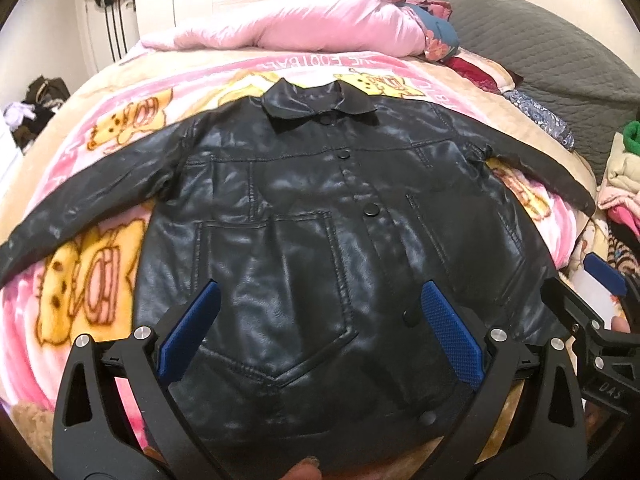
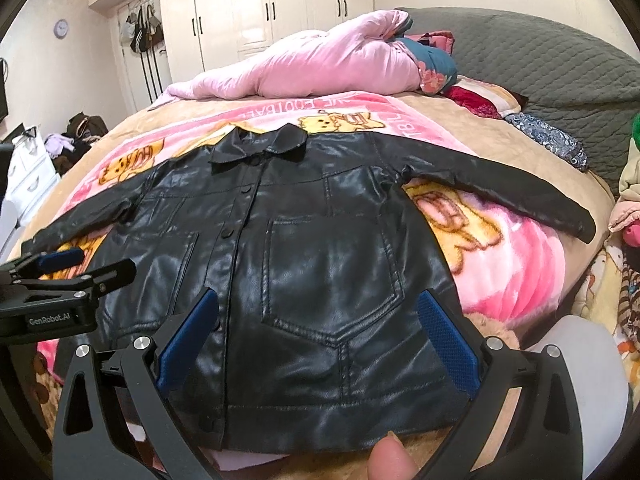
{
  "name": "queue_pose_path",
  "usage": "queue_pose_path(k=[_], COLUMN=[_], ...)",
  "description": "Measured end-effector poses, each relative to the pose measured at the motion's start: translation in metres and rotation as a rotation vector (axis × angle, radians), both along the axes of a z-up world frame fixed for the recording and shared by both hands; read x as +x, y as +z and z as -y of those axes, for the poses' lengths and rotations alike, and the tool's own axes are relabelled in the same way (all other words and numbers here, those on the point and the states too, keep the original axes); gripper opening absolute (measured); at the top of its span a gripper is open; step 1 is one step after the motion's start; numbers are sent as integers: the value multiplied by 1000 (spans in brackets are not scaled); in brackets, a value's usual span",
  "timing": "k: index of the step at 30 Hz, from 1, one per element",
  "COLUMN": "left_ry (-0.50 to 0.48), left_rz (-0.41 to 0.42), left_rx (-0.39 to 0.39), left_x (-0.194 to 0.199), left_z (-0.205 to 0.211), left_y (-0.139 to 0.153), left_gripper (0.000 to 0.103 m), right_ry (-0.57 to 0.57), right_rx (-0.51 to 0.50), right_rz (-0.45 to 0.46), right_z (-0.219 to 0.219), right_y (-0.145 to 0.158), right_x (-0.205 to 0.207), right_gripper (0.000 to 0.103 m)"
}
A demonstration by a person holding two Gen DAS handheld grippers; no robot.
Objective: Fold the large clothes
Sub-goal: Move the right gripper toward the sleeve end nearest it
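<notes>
A black leather jacket [image 1: 320, 216] lies flat, front up and buttoned, on a pink cartoon blanket [image 1: 120, 128], collar away from me and both sleeves spread out sideways. It also shows in the right wrist view [image 2: 320, 264]. My left gripper [image 1: 320, 320] is open, hovering over the jacket's lower left half near the hem. My right gripper [image 2: 316, 328] is open over the lower right half near the hem. Each gripper shows at the edge of the other's view: the right one [image 1: 600, 292], the left one [image 2: 68, 268].
A rolled pink quilt [image 1: 320, 20] and patterned clothes lie at the far end of the bed. A grey padded headboard [image 1: 540, 40] is at the back right. More clothes are piled at the right edge [image 1: 624, 176]. White wardrobes [image 2: 260, 4] stand behind.
</notes>
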State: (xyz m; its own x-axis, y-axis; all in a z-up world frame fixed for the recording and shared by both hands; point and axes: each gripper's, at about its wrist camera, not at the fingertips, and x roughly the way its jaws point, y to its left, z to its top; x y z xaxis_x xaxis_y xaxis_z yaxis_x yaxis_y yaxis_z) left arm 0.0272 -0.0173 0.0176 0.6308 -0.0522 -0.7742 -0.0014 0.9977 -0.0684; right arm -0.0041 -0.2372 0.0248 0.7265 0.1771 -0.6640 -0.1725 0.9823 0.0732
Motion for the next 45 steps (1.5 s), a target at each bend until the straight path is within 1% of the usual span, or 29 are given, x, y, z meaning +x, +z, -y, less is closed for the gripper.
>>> queue_pose_path(k=[2,4,7,12,15,18,20,22,25,27,33,38,40,43,45], left_ry=[3,5,18,40,44,48,48,53,46,33,-20,15,22,7,-2], left_rz=[-7,-1,8,43,60,53,20,14,22,39,42,63,71,94,95], left_rx=[-4,7,2,-1,-16,-38,-62,-52,-38,-44,-77,-86,-76,-64,-61], left_x=[5,8,15,28,37,46,55,60,64,67,82,94,99,107,113], left_z=[3,6,7,8,9,9,10,14,21,26,37,38,40,44,47], left_y=[1,2,6,19,27,30,28,29,34,40,54,65,68,73,74], left_gripper=[94,94,94,94,94,94,94,94,94,94,94,94,94,94,94], right_ry=[2,1,-6,-27,-41,-58,-67,-77,-76,-72,-95,-126,-143,-161,-170], right_rx=[7,3,2,22,31,42,57,75,89,87,114,140,143,153,165], right_rz=[5,8,17,16,21,31,25,20,29,44,69,80,89,99,110], right_z=[2,3,7,17,23,28,32,37,40,41,51,64,68,76,79], right_y=[3,6,11,17,22,27,31,35,45,53,74,86,92,99,102], right_x=[3,7,12,24,31,39,47,52,58,62,81,93,97,103,106], right_gripper=[99,99,99,99,99,99,99,99,99,99,99,99,99,99,99])
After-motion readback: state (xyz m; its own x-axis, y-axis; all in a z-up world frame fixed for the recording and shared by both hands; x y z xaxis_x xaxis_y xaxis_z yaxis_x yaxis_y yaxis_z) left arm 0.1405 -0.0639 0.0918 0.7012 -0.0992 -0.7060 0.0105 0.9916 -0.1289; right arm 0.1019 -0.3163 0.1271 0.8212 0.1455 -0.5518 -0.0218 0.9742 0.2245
